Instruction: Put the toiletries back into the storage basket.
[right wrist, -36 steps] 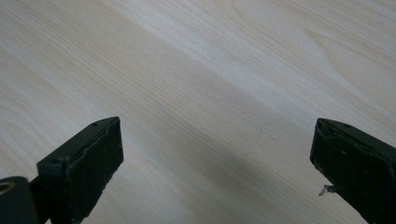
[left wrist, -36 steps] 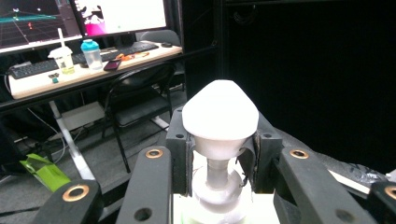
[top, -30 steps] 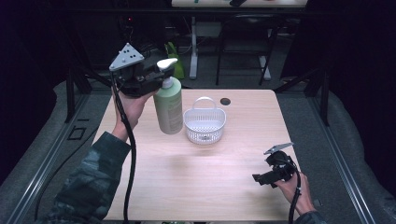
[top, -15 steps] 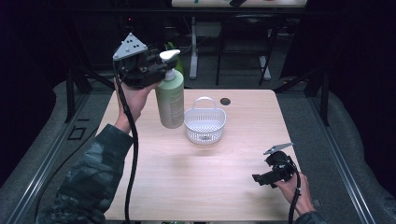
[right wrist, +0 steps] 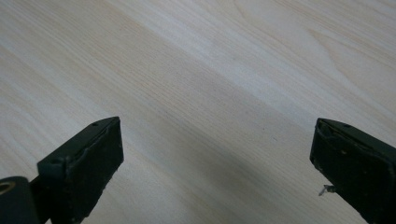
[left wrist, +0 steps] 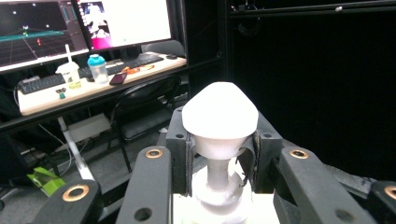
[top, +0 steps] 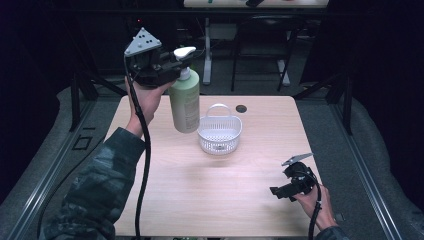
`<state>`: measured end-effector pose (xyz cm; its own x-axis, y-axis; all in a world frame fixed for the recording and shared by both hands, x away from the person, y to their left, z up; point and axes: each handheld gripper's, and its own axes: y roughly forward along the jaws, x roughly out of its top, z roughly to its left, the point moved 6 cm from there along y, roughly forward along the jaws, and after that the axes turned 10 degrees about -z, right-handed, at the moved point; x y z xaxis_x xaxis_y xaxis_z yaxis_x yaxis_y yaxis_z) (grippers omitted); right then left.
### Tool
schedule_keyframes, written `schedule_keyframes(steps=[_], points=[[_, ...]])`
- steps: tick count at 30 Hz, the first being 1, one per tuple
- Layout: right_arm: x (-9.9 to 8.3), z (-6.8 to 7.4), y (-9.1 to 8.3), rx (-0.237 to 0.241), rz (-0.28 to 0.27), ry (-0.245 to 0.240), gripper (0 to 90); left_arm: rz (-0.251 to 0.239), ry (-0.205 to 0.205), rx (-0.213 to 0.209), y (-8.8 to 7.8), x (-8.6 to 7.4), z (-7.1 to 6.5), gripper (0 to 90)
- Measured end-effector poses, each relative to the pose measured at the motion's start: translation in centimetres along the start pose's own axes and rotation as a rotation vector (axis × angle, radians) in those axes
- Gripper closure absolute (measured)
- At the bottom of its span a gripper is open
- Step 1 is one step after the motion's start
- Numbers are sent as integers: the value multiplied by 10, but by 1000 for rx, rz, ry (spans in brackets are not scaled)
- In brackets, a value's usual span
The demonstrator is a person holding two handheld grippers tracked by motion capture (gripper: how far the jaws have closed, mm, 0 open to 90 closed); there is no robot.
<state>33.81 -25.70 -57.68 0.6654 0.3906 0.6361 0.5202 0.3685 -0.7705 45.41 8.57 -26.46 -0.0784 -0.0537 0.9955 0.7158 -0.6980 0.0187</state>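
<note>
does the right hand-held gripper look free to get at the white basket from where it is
Probably yes: the right hand-held gripper is open and holds nothing, and bare table lies between it and the white basket.

Lab: dark curtains, desk (left wrist: pixel 88 86) with monitors (left wrist: pixel 79 23), keyboard (left wrist: pixel 44 84).

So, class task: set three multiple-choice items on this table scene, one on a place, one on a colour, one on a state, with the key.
1. Where is the basket?
A. near the table's middle, right of the bottle
B. in a hand
C. on the floor

2. What colour is the bottle?
A. red
B. pale green, white pump
C. black

3. How are the left tongs?
A. open over the basket
B. lying on the table
C. shut on the pump

Key: 1 A, it stands on the table beside the bottle; 2 B, the high view shows it; 3 C, the jaws clamp the pump's neck.
</note>
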Motion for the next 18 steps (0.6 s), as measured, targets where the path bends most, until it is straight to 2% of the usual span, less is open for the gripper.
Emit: schedule_keyframes(steps=[7,18], points=[[0,-1,0,2,0,-4,22,13,0,-5,9,0,-1,673],[-1,0,1,8,3,7,22,4,0,-19,24,5,-5,674]])
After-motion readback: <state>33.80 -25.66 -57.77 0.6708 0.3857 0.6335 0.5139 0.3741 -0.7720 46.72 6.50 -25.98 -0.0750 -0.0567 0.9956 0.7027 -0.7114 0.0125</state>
